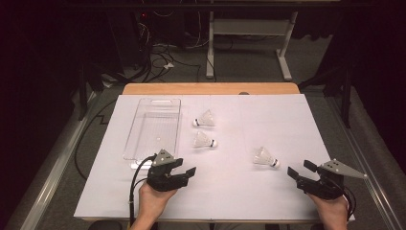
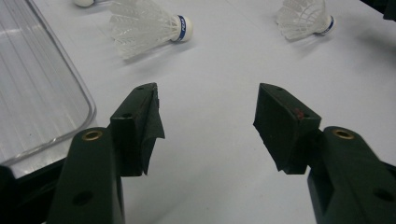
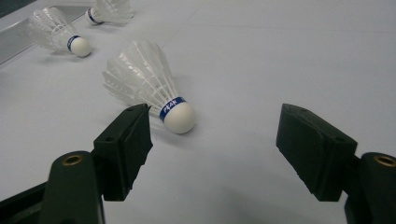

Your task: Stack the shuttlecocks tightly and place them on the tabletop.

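Shuttlecock lying near open right gripper, white table

This looks like a lab or test room set up for recording. A wooden table is covered by a plain white sheet, and black curtains close off the sides. Loose cables lie tangled on the grey carpet behind, beside the white legs of a desk frame, possibly height-adjustable, though the dim background leaves that unsure.
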A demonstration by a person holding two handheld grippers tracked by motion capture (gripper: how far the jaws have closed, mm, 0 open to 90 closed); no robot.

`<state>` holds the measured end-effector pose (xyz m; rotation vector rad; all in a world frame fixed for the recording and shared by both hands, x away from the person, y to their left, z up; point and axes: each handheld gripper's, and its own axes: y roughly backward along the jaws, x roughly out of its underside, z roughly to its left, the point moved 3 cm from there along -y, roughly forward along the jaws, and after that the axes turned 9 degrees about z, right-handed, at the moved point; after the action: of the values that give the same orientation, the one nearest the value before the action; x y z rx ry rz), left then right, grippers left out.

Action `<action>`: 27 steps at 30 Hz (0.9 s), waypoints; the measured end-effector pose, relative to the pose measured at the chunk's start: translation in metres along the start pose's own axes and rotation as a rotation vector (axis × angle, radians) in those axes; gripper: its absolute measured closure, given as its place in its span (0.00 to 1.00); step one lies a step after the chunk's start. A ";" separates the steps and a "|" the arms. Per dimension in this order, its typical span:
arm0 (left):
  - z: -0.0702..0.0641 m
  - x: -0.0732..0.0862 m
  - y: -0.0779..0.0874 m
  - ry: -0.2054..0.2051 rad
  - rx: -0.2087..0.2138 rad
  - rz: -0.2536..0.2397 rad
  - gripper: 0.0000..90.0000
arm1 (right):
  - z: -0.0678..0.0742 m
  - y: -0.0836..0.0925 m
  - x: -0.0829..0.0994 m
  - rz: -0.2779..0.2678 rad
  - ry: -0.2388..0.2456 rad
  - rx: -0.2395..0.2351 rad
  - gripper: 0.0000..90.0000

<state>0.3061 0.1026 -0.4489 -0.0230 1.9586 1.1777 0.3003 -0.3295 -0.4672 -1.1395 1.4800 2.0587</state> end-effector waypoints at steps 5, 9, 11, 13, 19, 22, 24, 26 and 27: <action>-0.002 -0.009 -0.003 -0.012 -0.015 0.008 0.46 | 0.000 -0.001 0.000 0.005 -0.001 -0.006 0.30; -0.001 -0.019 -0.006 -0.011 -0.028 0.020 0.46 | 0.000 0.000 0.000 -0.001 0.004 -0.006 0.30; 0.000 -0.023 -0.009 -0.009 -0.029 0.023 0.46 | 0.000 -0.001 0.000 0.005 0.005 -0.010 0.30; -0.001 -0.027 -0.011 -0.009 -0.031 0.025 0.46 | 0.000 -0.001 0.000 0.005 0.007 -0.009 0.30; 0.001 -0.039 -0.013 0.005 -0.036 0.022 0.46 | 0.000 -0.001 0.000 0.003 0.005 -0.010 0.30; 0.004 -0.044 -0.014 0.012 -0.043 0.029 0.46 | 0.000 -0.001 0.000 0.003 0.009 -0.010 0.30; 0.005 -0.046 -0.015 0.016 -0.046 0.032 0.45 | 0.000 0.000 0.000 0.003 0.010 -0.010 0.30; 0.007 -0.049 -0.015 0.018 -0.050 0.033 0.45 | 0.000 -0.001 0.000 0.003 0.008 -0.010 0.30; 0.007 -0.050 -0.015 0.020 -0.051 0.031 0.45 | 0.000 -0.001 0.000 0.003 0.009 -0.009 0.30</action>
<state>0.3493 0.0810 -0.4285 -0.0309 1.9521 1.2517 0.3008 -0.3289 -0.4677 -1.1518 1.4788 2.0677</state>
